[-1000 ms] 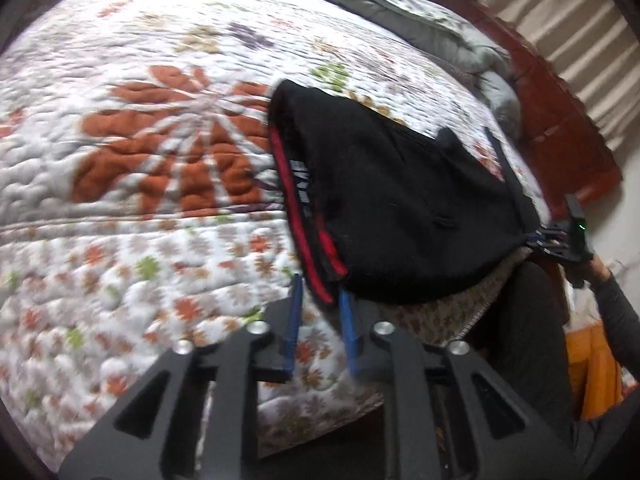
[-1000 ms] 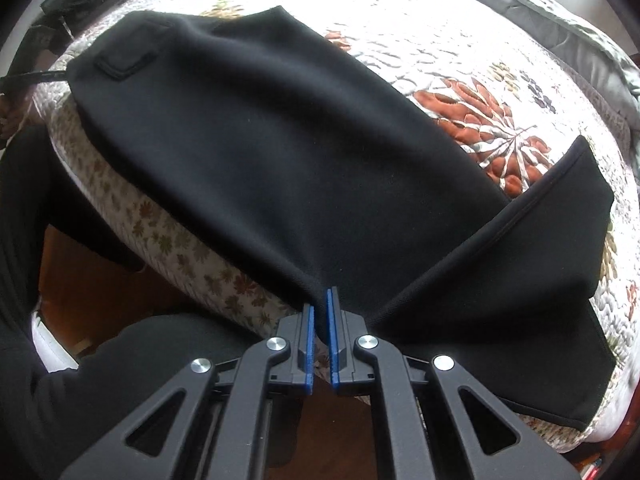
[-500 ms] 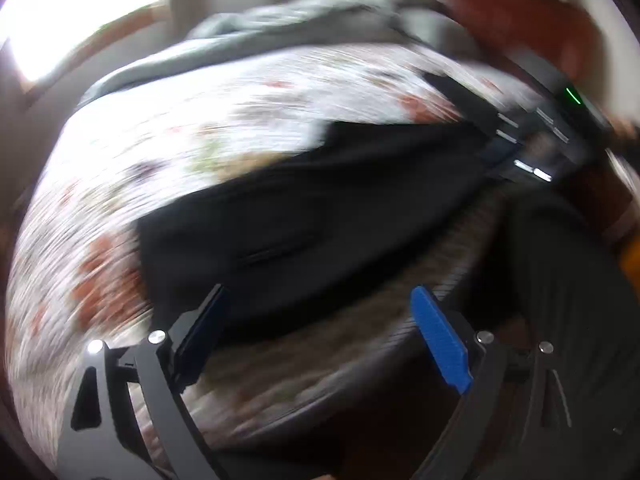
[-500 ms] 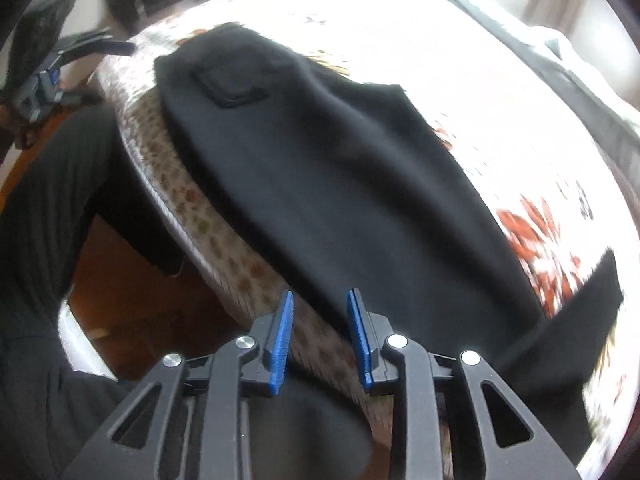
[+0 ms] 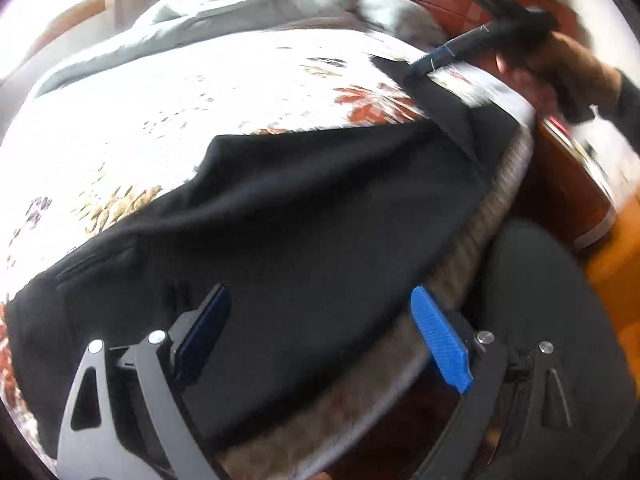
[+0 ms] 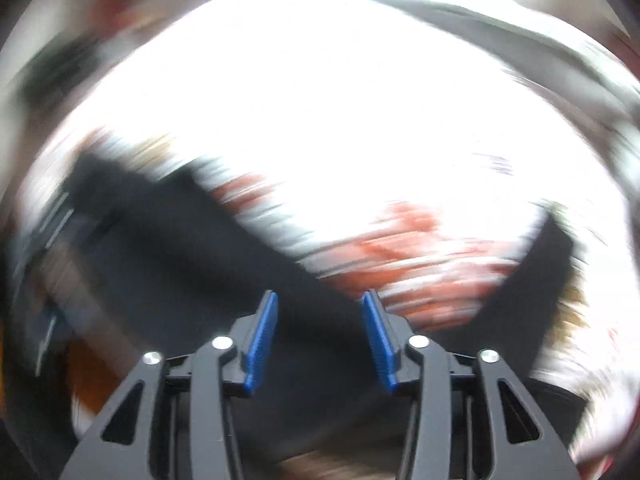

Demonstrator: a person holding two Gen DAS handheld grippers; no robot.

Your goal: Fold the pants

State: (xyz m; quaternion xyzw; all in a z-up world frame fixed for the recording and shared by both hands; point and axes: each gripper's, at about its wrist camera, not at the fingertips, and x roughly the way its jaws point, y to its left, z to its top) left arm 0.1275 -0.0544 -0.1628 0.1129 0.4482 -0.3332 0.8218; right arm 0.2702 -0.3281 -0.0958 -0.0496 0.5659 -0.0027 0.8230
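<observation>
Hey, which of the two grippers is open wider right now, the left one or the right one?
The left gripper: its blue fingers stand far apart over the black pants. The right gripper is open too, but narrower.

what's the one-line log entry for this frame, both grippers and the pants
left gripper: open, over pants | right gripper: open, holding nothing | black pants: flat on floral quilt at bed edge | right view: motion-blurred

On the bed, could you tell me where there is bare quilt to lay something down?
Bare quilt lies between the black pants and the grey blanket behind. The near edge is crowded: pants cover it, with the left gripper above.
</observation>
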